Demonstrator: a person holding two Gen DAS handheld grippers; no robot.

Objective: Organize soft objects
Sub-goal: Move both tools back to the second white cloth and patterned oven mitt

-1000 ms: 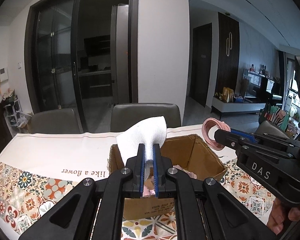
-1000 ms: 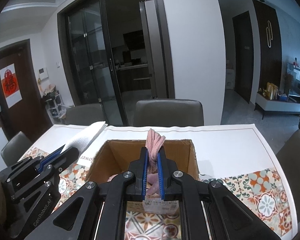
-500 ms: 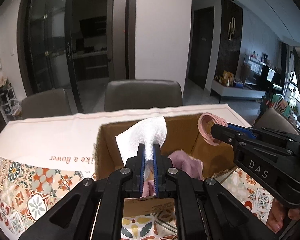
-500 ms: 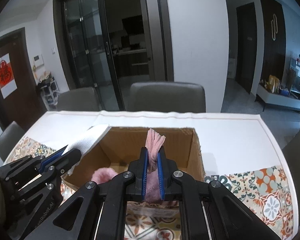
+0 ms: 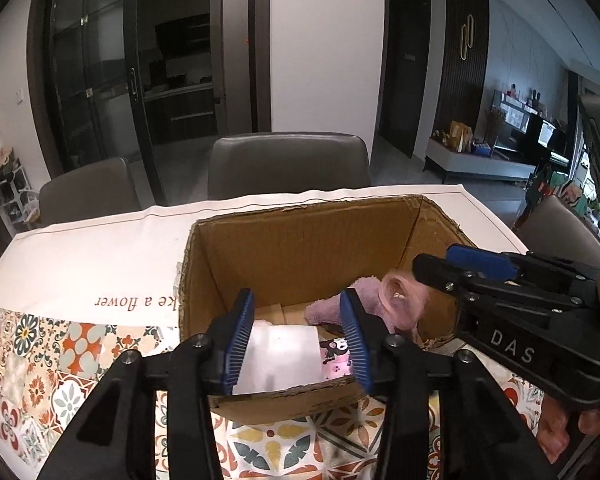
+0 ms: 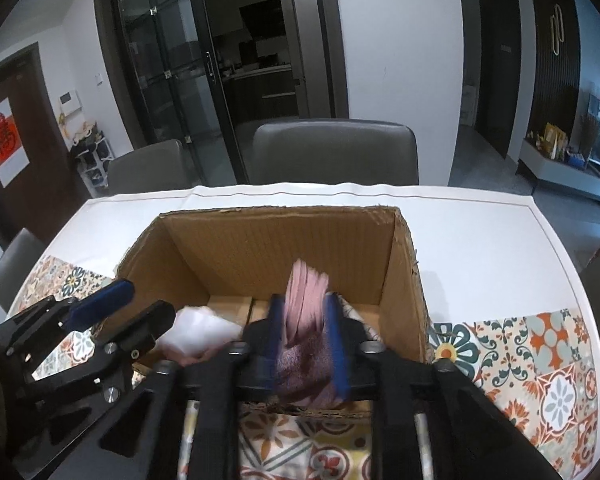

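Motion-blurred white cloth [image 5: 278, 354]; box [image 6: 284, 240] floor mostly hidden.

Open-topped cardboard box [image 5: 300, 248], its walls hemming both hand-held grippers

Black left gripper [image 5: 296, 336], blue-padded jaws, silver screws, white "DAS" lettering

Left hand-held gripper [image 5: 296, 344] spread wide; right hand-held gripper [image 6: 305, 340] seemingly part-open, blurred.
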